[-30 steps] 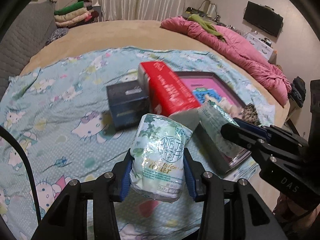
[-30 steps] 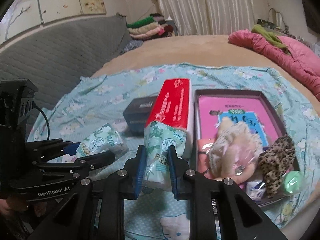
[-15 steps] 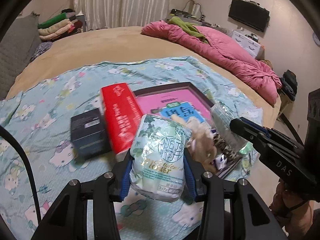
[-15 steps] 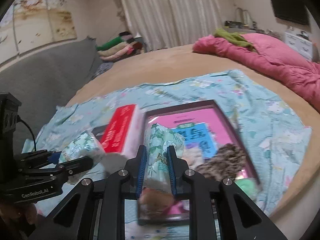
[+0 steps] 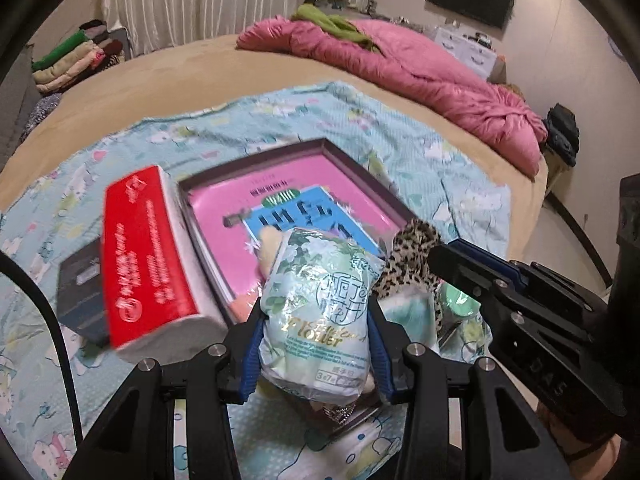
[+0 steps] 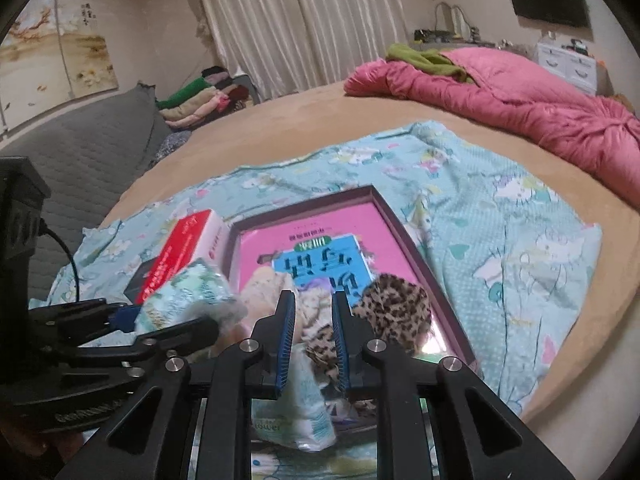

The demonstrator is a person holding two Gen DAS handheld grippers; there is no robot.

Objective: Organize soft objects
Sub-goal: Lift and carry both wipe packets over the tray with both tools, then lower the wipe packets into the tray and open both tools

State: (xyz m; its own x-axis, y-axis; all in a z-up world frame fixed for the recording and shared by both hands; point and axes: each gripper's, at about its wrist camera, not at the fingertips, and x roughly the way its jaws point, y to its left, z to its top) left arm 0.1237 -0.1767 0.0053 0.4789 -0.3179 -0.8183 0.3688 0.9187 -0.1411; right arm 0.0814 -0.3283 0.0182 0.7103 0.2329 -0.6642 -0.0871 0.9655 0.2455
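Observation:
My left gripper (image 5: 316,316) is shut on a pale green tissue pack (image 5: 320,312) and holds it over the near end of the dark-framed box (image 5: 344,160). The same pack shows at the left in the right wrist view (image 6: 188,300). My right gripper (image 6: 314,320) is open; its tissue pack (image 6: 304,412) lies below the fingers at the near end of the box (image 6: 404,224). A leopard-print soft item (image 6: 396,308) and a blond doll (image 6: 264,288) lie in the box on a pink book (image 6: 320,232).
A red tissue box (image 5: 144,256) and a dark box (image 5: 76,292) lie left of the framed box on the Hello Kitty sheet (image 5: 440,152). A pink quilt (image 5: 420,76) lies at the far right. Folded clothes (image 6: 192,100) are stacked at the back.
Both grippers have moved right, over the framed box. My right gripper has opened and its tissue pack has dropped from between the fingers to the box's near end. The left still holds its pack.

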